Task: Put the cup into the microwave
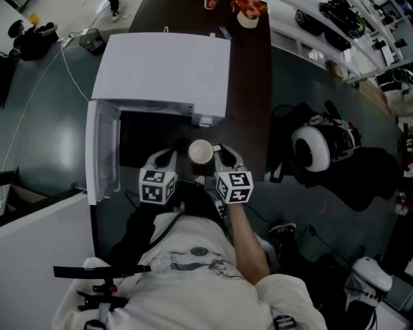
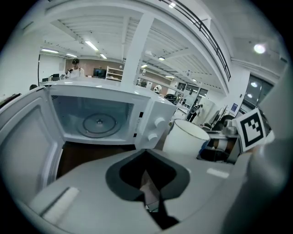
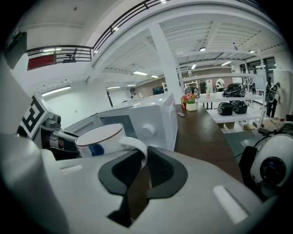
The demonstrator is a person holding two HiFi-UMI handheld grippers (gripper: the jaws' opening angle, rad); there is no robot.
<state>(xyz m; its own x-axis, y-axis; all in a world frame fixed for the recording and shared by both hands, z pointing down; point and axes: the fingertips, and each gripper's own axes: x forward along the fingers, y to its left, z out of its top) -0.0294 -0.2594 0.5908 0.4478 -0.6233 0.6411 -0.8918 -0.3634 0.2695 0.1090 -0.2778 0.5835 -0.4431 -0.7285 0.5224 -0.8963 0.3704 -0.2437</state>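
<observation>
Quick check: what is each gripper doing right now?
Left gripper: jaws shut, empty.
Right gripper: jaws shut on the cup, at its handle.

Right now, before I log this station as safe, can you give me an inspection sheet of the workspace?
Surface: dark table.
Job's things: white microwave, door swung open at left; cup held upright in front of the opening.
Clutter: flower pot at the table's far end.
Grippers: right gripper shut on the cup's handle; left gripper shut, nothing in it.
Cables: white cable on the floor at left.
Surroundings: white helmet at right; shelves of gear.
</observation>
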